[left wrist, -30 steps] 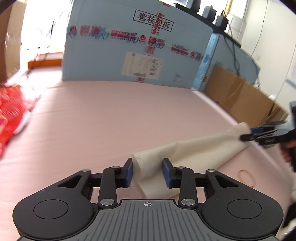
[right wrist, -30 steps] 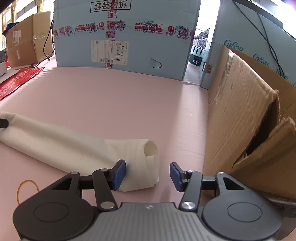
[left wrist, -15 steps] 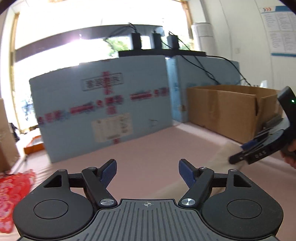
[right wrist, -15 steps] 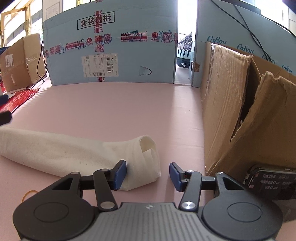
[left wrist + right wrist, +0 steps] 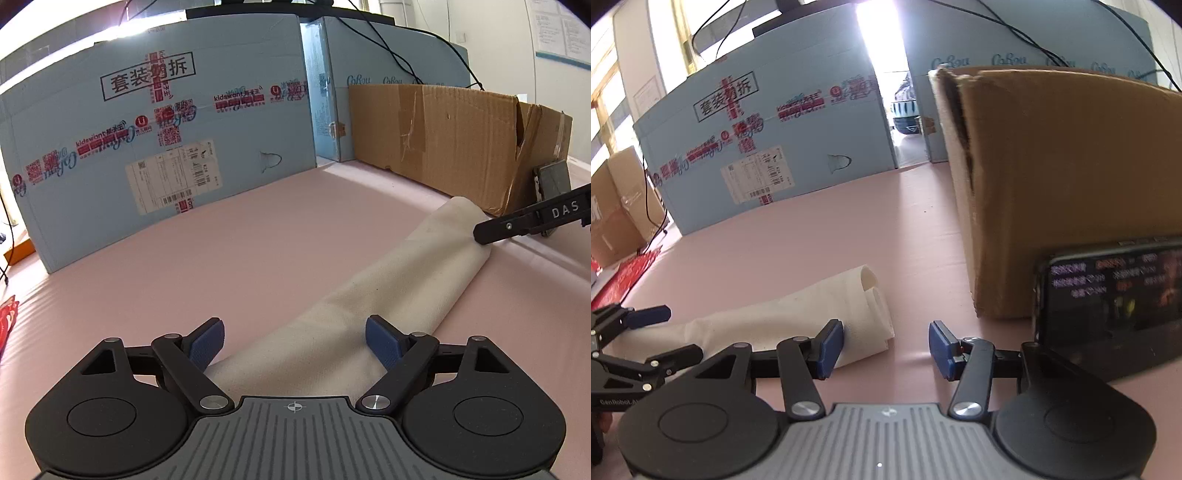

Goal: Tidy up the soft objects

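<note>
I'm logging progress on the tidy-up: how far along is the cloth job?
Done: the cream cloth already lies rolled into a long tube on the pink surface. In hand: nothing; the left gripper and the right gripper are open, one at each end. Left: grasping the roll and putting it away.

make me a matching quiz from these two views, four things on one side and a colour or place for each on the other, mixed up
Things:
1. rolled cloth
2. phone
3. big printed box
4. pads of the left hand-held gripper

Colour or place:
A. leaning against the brown cardboard box
B. light blue, standing at the back
C. cream, lying on the pink surface
D. dark blue, set wide apart

Pairs: 1-C, 2-A, 3-B, 4-D
</note>
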